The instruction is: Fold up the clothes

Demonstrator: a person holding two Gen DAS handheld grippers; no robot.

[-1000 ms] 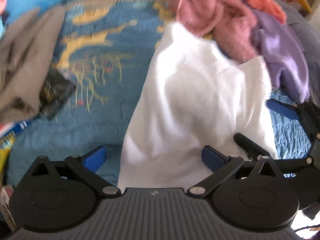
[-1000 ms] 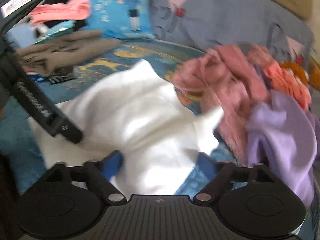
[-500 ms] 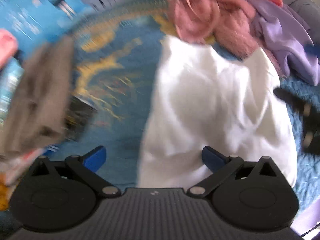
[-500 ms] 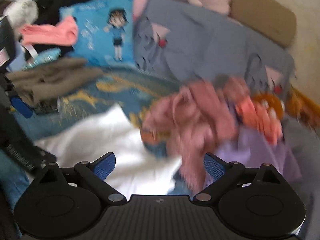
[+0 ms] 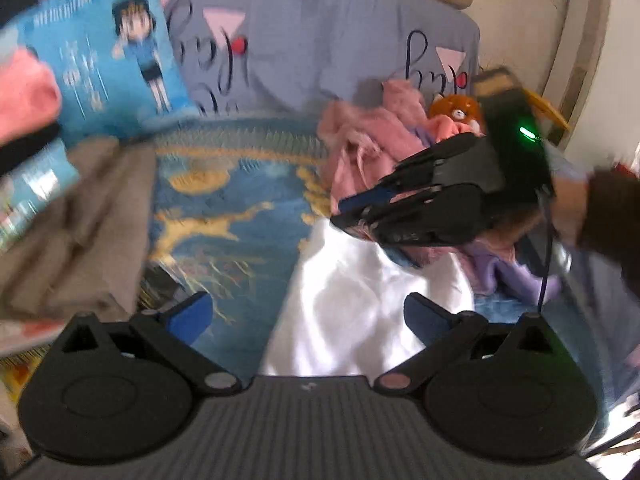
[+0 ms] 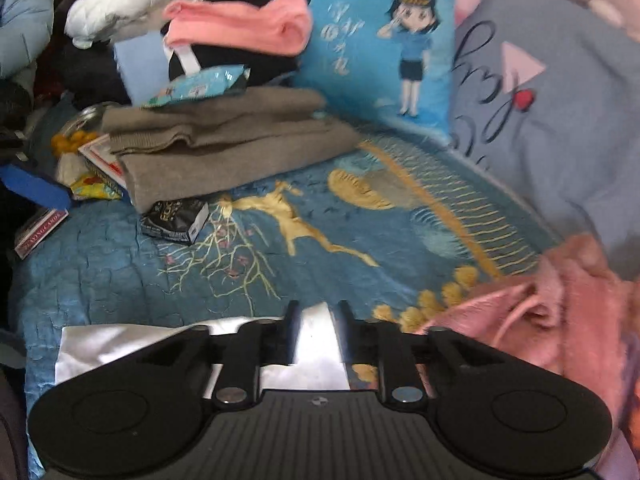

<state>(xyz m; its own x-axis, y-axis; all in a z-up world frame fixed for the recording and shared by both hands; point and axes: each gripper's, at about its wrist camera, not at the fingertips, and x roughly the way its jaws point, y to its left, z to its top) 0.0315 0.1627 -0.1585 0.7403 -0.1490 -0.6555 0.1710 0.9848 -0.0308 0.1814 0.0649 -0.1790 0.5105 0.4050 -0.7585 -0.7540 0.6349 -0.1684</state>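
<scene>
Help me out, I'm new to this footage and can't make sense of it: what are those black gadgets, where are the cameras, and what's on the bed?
A person holds a two-finger tool in each hand, with a camera on each looking along its fingers. The left camera shows the left hand-held gripper open above a white garment, with the right tool ahead. The right camera shows the right hand-held gripper shut on that white cloth. On the blue bedspread lie a folded grey sweater, a pink heap and a cartoon pillow.
</scene>
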